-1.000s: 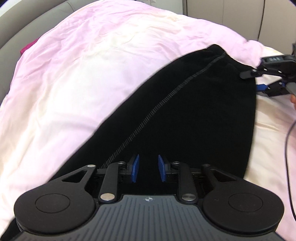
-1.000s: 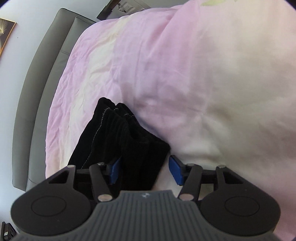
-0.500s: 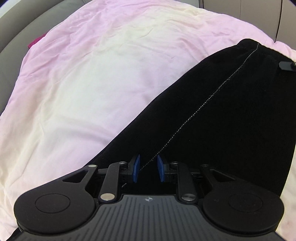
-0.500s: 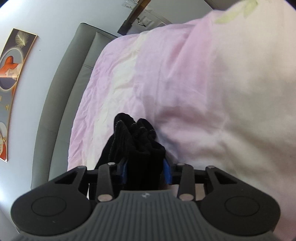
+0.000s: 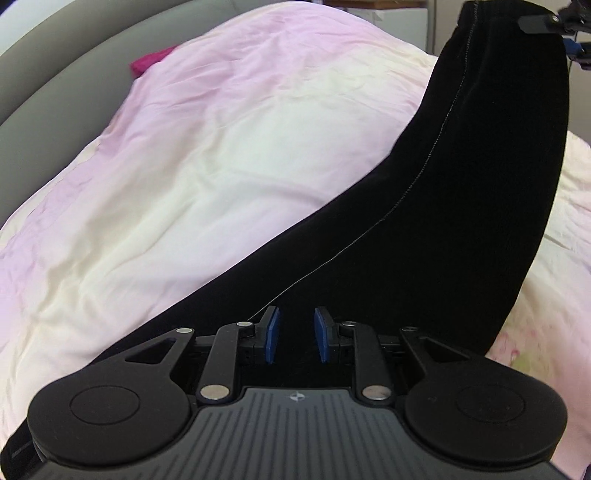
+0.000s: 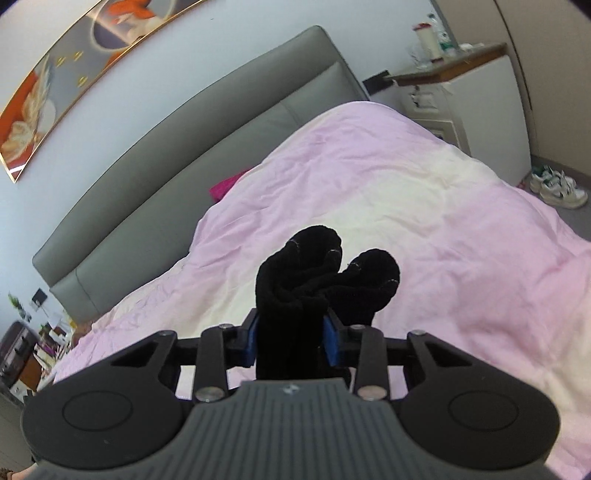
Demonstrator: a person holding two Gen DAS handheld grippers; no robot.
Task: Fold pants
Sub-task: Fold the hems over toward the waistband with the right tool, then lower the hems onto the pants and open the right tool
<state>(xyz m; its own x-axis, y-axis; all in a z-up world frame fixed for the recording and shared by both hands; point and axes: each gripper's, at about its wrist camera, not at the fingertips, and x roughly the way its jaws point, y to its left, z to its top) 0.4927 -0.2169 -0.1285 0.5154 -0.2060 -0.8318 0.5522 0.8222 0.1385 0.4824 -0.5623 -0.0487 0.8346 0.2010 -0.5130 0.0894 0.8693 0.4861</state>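
Note:
The black pants (image 5: 461, 206) hang stretched between both grippers above a pink and cream duvet (image 5: 207, 155). My left gripper (image 5: 294, 339) is shut on one end of the pants, blue pads pressed on the black cloth. My right gripper (image 6: 291, 339) is shut on the other end, and a bunched wad of the pants (image 6: 325, 273) sticks out past its pads. In the left wrist view the right gripper (image 5: 569, 33) shows at the top right, holding the raised end of the pants high.
A grey padded headboard (image 6: 177, 147) runs behind the bed. A magenta cloth (image 6: 225, 186) lies near the headboard. A bedside shelf with bottles (image 6: 447, 62) and white sneakers (image 6: 557, 186) on the floor are at the right. Clutter stands at the far left (image 6: 26, 350).
My right gripper closed on the pants end and lifted it high off the duvet. The pants now hang taut between the grippers. Both views tilted upward.

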